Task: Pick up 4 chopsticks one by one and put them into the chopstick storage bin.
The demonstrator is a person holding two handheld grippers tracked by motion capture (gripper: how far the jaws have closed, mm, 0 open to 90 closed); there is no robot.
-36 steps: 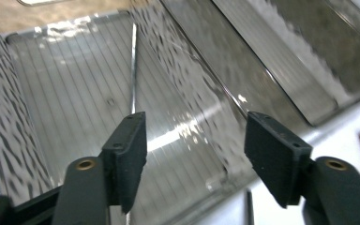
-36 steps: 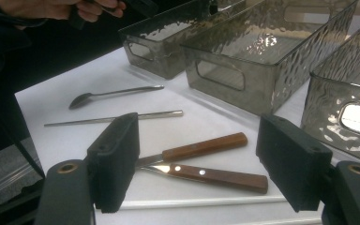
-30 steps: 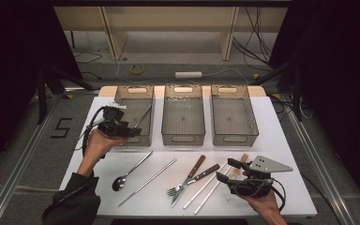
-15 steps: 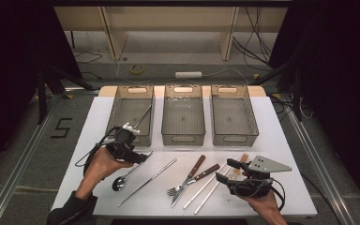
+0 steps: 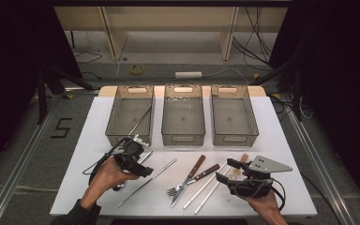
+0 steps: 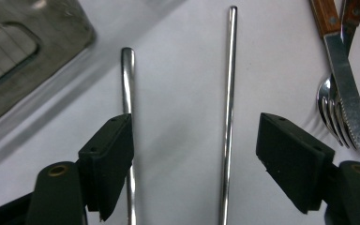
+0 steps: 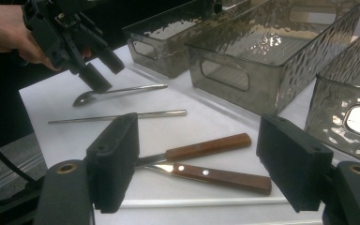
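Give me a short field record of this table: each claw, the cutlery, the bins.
left claw: open, holding nothing, hanging over the spoon handle and the steel rod
right claw: open, holding nothing, facing the wooden-handled knife and fork
also on table: two pale sticks
bins: three in a row at the back; left bin holds one thin metal rod

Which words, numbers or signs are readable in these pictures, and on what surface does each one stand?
"5": a large black numeral marked on the grey floor, left of the white table, in the high view.
No other text is readable: the three clear plastic bins, the wooden-handled cutlery and the black grippers carry no legible label or brand.
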